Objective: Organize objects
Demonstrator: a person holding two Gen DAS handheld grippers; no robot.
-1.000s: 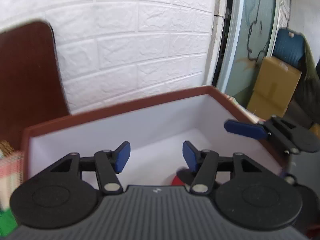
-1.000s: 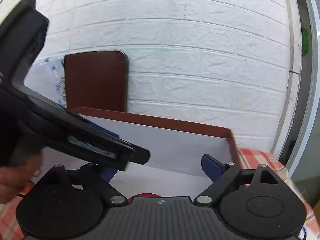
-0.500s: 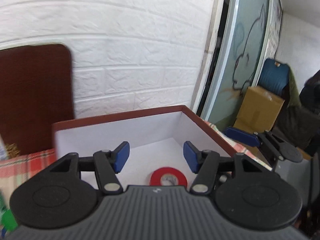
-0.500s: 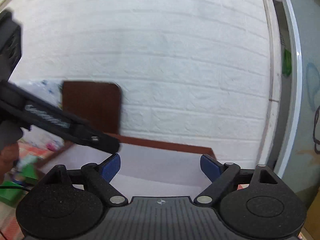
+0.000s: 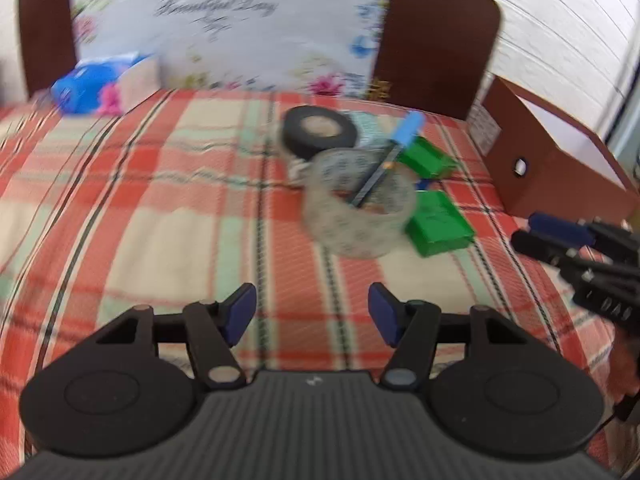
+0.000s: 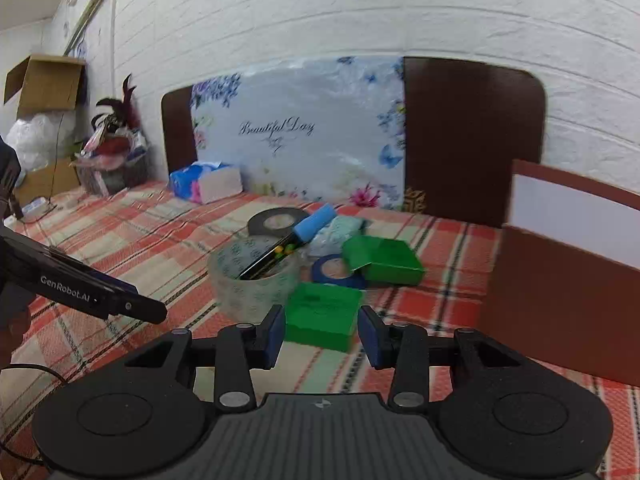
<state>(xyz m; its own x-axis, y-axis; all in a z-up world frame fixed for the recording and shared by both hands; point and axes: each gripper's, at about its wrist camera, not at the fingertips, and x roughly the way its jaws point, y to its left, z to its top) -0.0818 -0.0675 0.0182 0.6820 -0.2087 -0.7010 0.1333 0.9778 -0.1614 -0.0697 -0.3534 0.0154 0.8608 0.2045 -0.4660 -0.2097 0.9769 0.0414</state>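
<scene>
Clear tape roll [image 5: 357,210], green boxes [image 5: 439,228], open left tool [image 5: 312,314]

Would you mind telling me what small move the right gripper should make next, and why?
Probably ease the right gripper forward around the nearer flat green box and close. Its jaws have just been closing, yet the pads stand apart with nothing pressed between them, and that box lies on the checked cloth straight ahead, apart from the open brown cardboard box at its right.

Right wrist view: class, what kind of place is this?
Probably a bedroom: a plaid bedspread against a brown headboard, white brick wall behind, cardboard boxes stacked in the corner.
</scene>
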